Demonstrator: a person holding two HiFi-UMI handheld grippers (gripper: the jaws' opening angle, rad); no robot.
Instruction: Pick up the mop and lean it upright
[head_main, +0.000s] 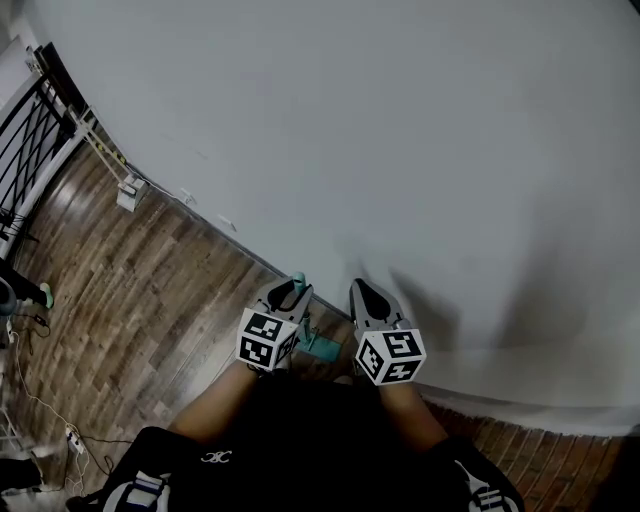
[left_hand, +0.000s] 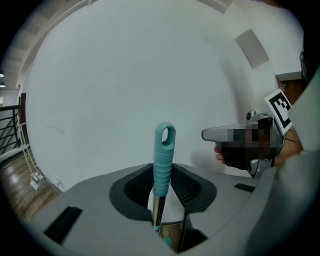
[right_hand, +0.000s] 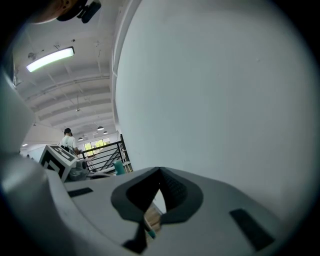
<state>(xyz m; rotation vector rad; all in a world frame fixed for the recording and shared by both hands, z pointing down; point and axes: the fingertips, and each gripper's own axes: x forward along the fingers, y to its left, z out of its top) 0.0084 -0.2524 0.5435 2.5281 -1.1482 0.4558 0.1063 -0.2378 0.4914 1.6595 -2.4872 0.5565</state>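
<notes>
1. Left gripper (left_hand: 162, 186) is clenched on the mop (left_hand: 163, 157), its jaws pinching the teal grip just below the hanging loop.
2. Right gripper (right_hand: 159, 175) is empty, with its jaws drawn together at the tips. It sits just beside the left one, low in the head view.
3. Done: the mop is lifted and stands nearly upright at centre frame, close to the wall (head_main: 400, 150).
4. Left to do, as I judge it: rest the mop against the wall and let go. Whether it already touches the wall cannot be told.

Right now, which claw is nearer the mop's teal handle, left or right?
Left. The left claw is closed on the mop handle itself; the right claw sits beside it, to its right in the head view, apart from the handle and holding nothing.
</notes>
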